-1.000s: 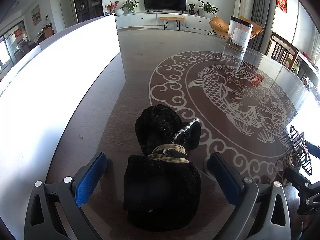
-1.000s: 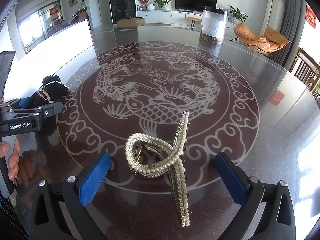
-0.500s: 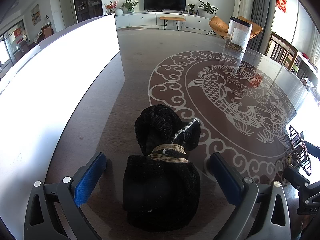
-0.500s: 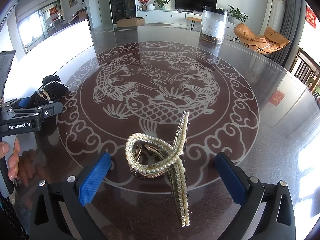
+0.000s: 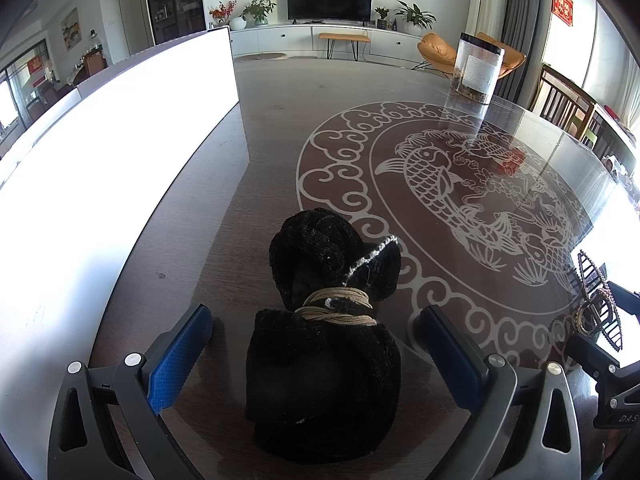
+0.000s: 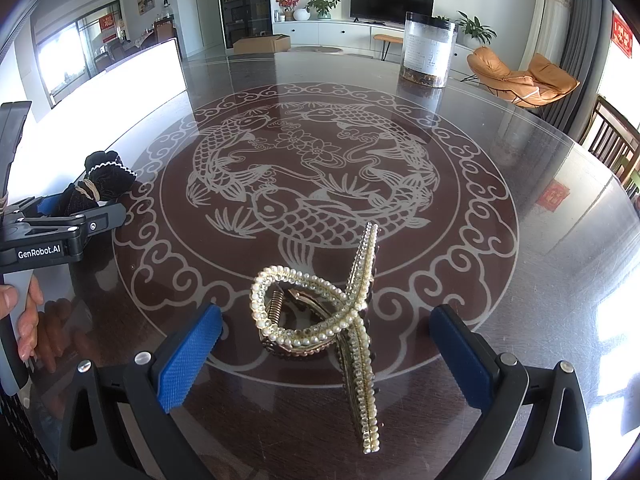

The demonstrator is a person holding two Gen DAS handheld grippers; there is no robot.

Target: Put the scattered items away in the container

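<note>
The left gripper (image 5: 316, 350) stood with its two blue-padded fingers (image 5: 178, 354) spread wide apart, one to each side of a black fuzzy hair bow (image 5: 326, 344) and touching neither side of it. The bow, bound at its waist by tan cord, lay flat on the glass table (image 5: 280, 128), just outside the white scroll border of the carp medallion (image 5: 452, 184) etched in the tabletop. The right gripper (image 6: 326, 354) likewise stood spread, its pads clear of a pearl-studded hair claw clip (image 6: 320, 316) that rested between them on the near rim of the same medallion, one beaded arm looped and the other running straight toward the camera. Seen from the right wrist, the left gripper (image 6: 60, 236) lay beyond the medallion's left rim with the bow (image 6: 102, 182) among its fingers, and a hand (image 6: 24, 316) gripped its handle. Seen from the left wrist, the clip (image 5: 598, 304) sat at the medallion's right edge, beside part of the right gripper's frame. A clear cylindrical jar (image 6: 428, 50) with a white label, and dark contents at its base, stood upright on the table past the far rim of the medallion, well apart from both items. A bright white panel (image 5: 116, 152) bordered the table on the side of the medallion nearest the bow.
</note>
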